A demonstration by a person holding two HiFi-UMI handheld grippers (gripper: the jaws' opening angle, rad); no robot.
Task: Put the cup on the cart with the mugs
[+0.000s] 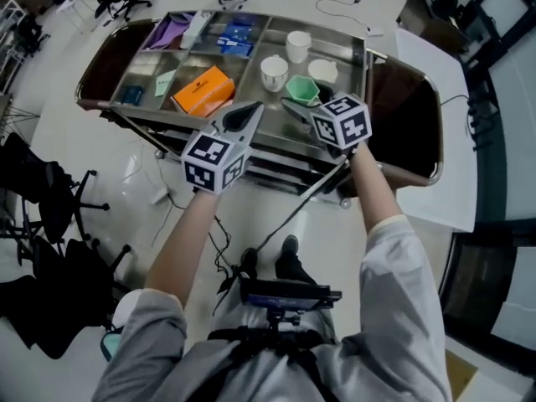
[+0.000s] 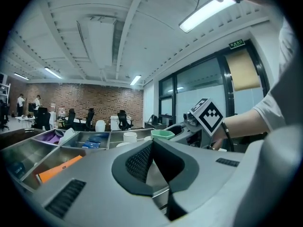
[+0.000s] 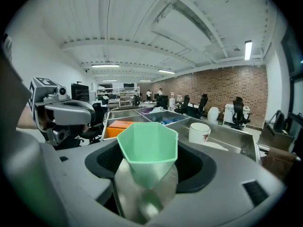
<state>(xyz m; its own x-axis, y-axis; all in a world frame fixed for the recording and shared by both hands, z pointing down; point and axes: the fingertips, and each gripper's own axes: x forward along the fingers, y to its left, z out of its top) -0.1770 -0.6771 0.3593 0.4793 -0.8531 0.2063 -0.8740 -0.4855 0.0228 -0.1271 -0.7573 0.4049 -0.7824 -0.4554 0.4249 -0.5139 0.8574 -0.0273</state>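
Cup in head view: the green cup [image 1: 301, 89] is clamped in the right hand-held gripper [image 1: 294, 102] over the cart [image 1: 109, 107], among the white mugs [image 1: 274, 72].
Left gripper view: the left hand-held gripper [image 2: 152, 149] has its jaws together and empty; the green cup [image 2: 162, 134] shows beyond.
Right gripper view: the right hand-held gripper [image 3: 147, 176] grips the green cup [image 3: 147, 150] upright, with an orange box [image 3: 120, 126] behind it in the cart [image 3: 236, 138].

We count 1 cart [image 1: 167, 117]. Toward its right edge we see 3 white mugs [image 1: 274, 73] and, just beside them at the near edge, 1 green cup [image 1: 301, 89]. Near the middle lies 1 orange box [image 1: 202, 90]; at the far left corner, 1 purple item [image 1: 170, 32].
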